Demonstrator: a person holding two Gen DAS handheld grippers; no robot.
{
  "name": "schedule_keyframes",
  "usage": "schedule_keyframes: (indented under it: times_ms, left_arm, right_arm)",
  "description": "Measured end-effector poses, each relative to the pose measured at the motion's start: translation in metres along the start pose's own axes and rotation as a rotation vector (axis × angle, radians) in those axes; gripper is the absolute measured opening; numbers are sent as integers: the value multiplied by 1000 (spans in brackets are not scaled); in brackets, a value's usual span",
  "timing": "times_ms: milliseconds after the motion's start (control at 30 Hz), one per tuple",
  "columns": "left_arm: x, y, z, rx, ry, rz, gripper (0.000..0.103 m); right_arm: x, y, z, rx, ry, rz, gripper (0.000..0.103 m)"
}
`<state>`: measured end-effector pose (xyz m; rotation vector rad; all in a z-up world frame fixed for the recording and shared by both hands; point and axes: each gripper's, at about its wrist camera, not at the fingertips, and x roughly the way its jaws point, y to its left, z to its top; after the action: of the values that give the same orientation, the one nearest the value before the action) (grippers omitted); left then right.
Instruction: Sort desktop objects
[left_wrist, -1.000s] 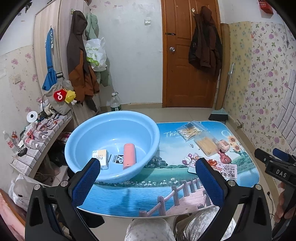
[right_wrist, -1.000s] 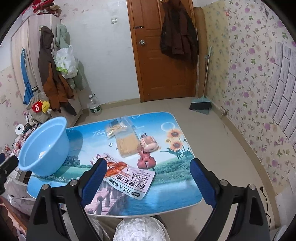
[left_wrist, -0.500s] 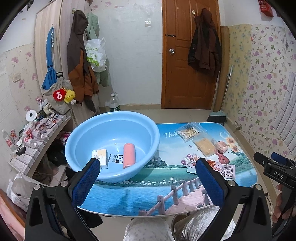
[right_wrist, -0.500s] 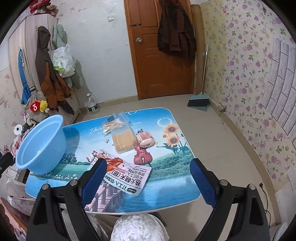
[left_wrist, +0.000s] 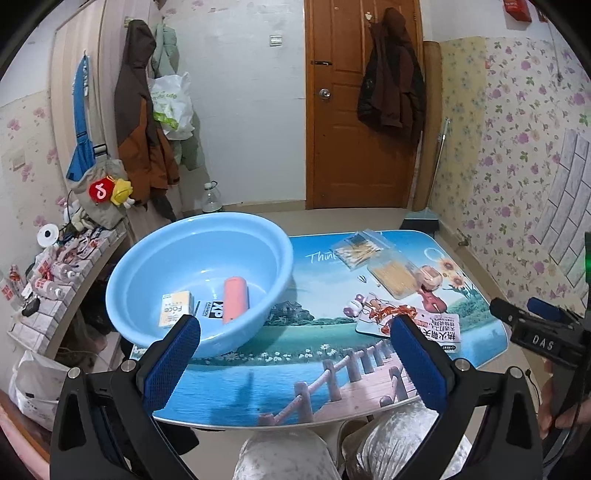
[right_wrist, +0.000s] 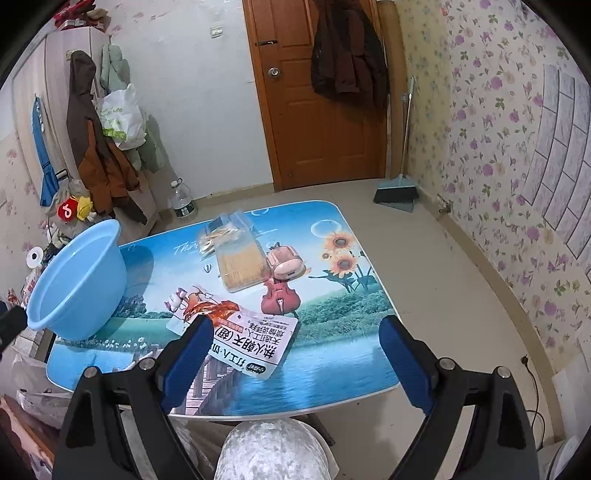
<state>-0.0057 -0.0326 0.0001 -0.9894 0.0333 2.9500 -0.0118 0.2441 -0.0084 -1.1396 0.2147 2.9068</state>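
Left to right. Basin (left_wrist: 199, 273) at counter (left_wrist: 280, 373) left end, already holding a box (left_wrist: 176, 308), a dark XP packet (left_wrist: 214, 309) and a pink tube (left_wrist: 235, 300). Left claw (left_wrist: 295, 365) spread wide, empty, hovering off the near edge between basin and loose items. Snack pouch (right_wrist: 240, 338) flat on counter, just ahead of right claw (right_wrist: 295, 365), slightly left of its centreline, long axis diagonal, near-right to far-left. Farther back: stick box (right_wrist: 242, 267), swab bag (right_wrist: 221, 236), pink case (right_wrist: 288, 266). Right claw also wide apart, empty, and clearly nearer the pouch. Probably right-claw pick; flat pouch likely needs an edge grab.
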Motion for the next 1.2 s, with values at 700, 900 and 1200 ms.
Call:
schedule_keyframes:
  times_ms: [700, 900, 1200]
  left_arm:
    - [8, -18, 7, 34, 13, -15, 103]
    - [13, -33, 11, 60, 0, -48, 103]
    - [51, -65, 13, 91, 18, -83, 103]
  right_arm:
    - [11, -13, 0, 13, 11, -17, 92]
    - [12, -18, 2, 17, 5, -18, 92]
    - [25, -29, 11, -25, 9, -49, 92]
